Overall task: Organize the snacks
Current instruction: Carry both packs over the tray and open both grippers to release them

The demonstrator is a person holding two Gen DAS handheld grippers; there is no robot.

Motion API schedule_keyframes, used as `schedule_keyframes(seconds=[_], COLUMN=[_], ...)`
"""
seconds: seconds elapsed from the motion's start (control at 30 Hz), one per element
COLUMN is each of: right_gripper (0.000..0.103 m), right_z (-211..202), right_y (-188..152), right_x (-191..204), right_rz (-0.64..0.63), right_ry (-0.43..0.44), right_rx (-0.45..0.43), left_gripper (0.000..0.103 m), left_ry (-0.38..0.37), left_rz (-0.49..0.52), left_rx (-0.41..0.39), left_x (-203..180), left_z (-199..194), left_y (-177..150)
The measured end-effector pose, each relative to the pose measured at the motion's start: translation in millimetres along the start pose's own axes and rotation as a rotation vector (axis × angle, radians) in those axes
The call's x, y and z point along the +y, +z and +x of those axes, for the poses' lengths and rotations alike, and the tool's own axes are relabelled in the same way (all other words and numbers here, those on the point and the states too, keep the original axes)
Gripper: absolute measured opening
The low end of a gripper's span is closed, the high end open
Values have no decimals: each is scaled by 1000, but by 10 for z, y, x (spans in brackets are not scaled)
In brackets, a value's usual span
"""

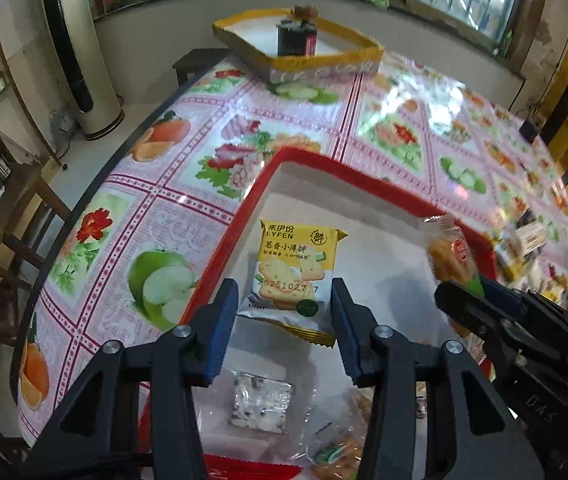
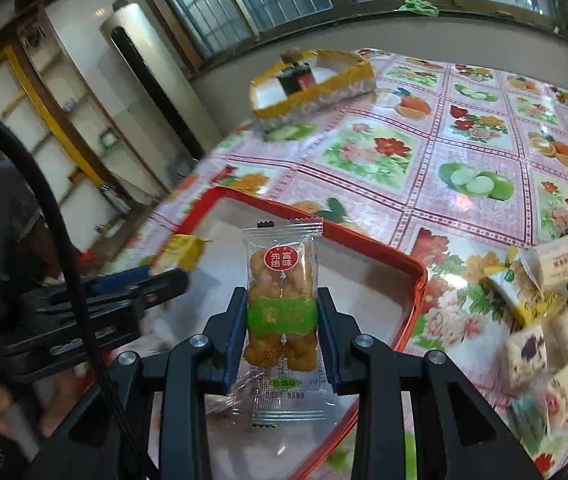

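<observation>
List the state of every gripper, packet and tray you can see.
Left gripper: shut on yellow cracker packet.
Right gripper: shut on clear fried-snack packet.
Red tray: holds loose packets.
Yellow tray: holds a dark box.

A yellow LYFEN cracker packet (image 1: 292,276) stands upright over a red-rimmed tray (image 1: 236,220), pinched between blue pads. To its right, a clear-wrapped fried snack (image 2: 282,312) with a green band is held upright above the same tray's white floor.
</observation>
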State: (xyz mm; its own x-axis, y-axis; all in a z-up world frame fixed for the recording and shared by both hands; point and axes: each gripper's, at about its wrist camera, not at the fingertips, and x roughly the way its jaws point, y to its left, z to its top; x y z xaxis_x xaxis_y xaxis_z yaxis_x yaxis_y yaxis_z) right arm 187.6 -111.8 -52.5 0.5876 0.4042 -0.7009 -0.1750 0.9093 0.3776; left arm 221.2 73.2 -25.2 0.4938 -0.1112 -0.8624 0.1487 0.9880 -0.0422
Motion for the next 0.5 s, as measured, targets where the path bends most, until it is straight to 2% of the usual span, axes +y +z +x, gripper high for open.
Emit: schedule_keyframes(seconds=[0.13,0.23,0.3,0.37,0.43,0.5], right_gripper=[33,35,35,40,51,57], right_z=[59,127,126,60,-111,-334], right_y=[-68,-80,-87,-68,-25,1], right_x=[21,14,20,24,5,-24], right_rz=[-11,-4,-3,1,27,58], right_ry=[-22,-7,-12,16,42,68], right_rx=[5,15,16,-1,-33,-59], left_gripper=[49,50,55,60,70,81], left_ry=[36,31,26,10,-12,-34], left_rz=[35,9,-13,-32,-48,-35], left_rx=[26,42,33,18,-35,-100], left_x=[-20,35,71,91,66,-17], left_z=[49,86,86,12,-182,-433], left_y=[-11,-16,-35,-50,-76,-119])
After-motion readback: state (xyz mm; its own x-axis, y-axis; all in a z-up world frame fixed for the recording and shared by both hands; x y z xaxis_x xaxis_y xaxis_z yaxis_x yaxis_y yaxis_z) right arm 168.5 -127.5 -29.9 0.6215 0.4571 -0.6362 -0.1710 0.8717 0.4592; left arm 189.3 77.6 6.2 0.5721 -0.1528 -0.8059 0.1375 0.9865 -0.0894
